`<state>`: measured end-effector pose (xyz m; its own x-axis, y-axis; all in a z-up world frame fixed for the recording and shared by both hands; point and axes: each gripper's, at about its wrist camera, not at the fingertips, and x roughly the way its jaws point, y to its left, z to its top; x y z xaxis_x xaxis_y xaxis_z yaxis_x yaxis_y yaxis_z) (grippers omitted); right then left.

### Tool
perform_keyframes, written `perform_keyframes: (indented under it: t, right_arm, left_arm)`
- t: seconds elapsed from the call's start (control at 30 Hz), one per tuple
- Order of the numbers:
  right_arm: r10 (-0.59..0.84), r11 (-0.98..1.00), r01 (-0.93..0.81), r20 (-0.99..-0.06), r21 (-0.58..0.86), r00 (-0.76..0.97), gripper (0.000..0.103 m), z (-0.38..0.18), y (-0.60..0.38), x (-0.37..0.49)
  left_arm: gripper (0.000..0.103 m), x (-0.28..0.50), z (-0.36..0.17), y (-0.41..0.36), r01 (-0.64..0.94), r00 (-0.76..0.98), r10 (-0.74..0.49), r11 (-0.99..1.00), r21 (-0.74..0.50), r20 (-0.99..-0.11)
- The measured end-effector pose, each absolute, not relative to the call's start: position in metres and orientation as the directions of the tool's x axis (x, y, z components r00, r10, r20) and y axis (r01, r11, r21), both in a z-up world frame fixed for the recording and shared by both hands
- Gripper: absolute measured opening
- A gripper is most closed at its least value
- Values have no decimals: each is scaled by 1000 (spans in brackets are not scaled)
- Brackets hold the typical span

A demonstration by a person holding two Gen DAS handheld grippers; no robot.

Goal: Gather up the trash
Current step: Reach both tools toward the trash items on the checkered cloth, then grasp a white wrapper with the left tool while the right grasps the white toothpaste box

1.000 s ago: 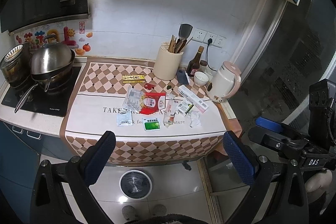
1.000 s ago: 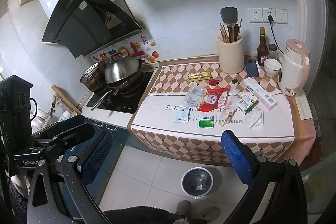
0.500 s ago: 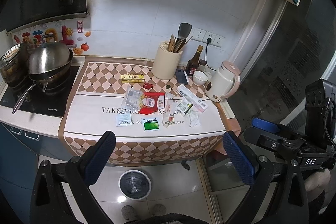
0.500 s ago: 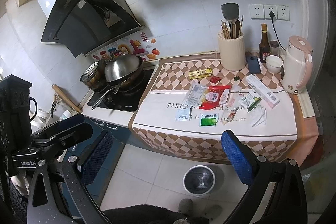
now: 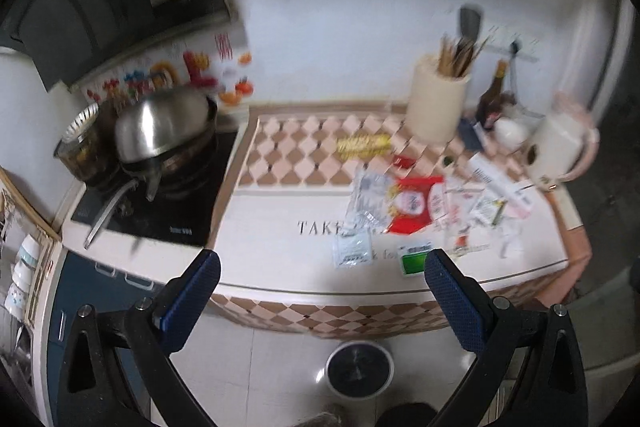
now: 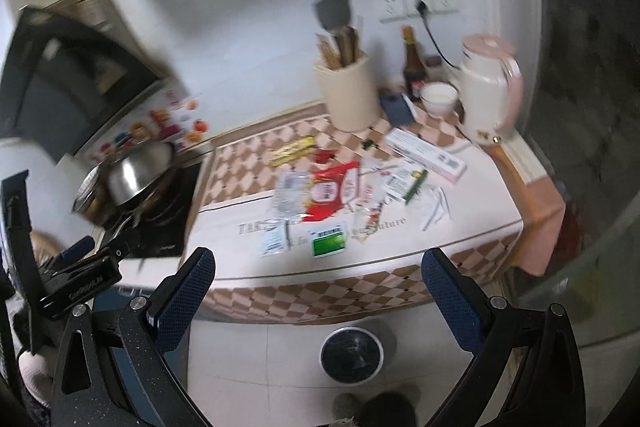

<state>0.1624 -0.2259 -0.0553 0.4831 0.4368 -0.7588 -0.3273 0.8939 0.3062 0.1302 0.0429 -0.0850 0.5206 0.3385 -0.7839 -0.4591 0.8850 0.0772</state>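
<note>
Trash lies scattered on the checked cloth (image 5: 280, 195) over the counter: a red packet (image 5: 414, 203) (image 6: 332, 191), a clear wrapper (image 5: 368, 193), a green sachet (image 5: 416, 261) (image 6: 328, 241), a white sachet (image 5: 352, 251) (image 6: 274, 239), a yellow bar (image 5: 362, 145) (image 6: 292, 149), a long white box (image 5: 500, 183) (image 6: 426, 155) and crumpled paper (image 5: 510, 239) (image 6: 434, 209). A round bin (image 5: 358, 369) (image 6: 352, 353) stands on the floor below the counter edge. My left gripper (image 5: 320, 291) and right gripper (image 6: 320, 291) are both open, holding nothing, and sit short of the counter front. Both views are blurred.
A stove with a steel wok (image 5: 164, 123) and pots sits left of the cloth. At the back stand a utensil holder (image 5: 438, 99), a dark bottle (image 6: 412, 67), a bowl (image 6: 440, 97) and a white-pink kettle (image 6: 490, 87). A glass door (image 6: 580, 267) is on the right.
Both grippers have moved closer to the counter. The left view has swung left, so the right gripper is out of its frame. Both stay open.
</note>
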Motion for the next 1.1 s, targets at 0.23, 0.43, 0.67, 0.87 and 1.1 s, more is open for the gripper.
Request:
perform_keyframes:
  t: [0.23,0.43,0.67,0.87,1.1]
  right_arm:
    - [308,945,-237,-854,225,418,103,-135,-243,282]
    - [230,956,-245,-932,162,281,103,-227,-258,400]
    - [146,955,-280,-979,101,145,103,-325,-237,509]
    - [23,926,-375,-982,-49,185,103,-369,-194,564]
    - [-9,909,-411,-989,-68,145,74,-402,-177,600]
  left_arm:
    - [103,201,-192,73,-500,321,287,861,96,-903]
    - [103,231,-292,116,-702,100,172,711,53,-980]
    - [103,262,-361,131,-802,10,68,597,32,-998]
    - [79,286,-373,120,-780,23,122,622,59,-992]
    - [0,295,-360,107,-728,75,152,684,50,-985]
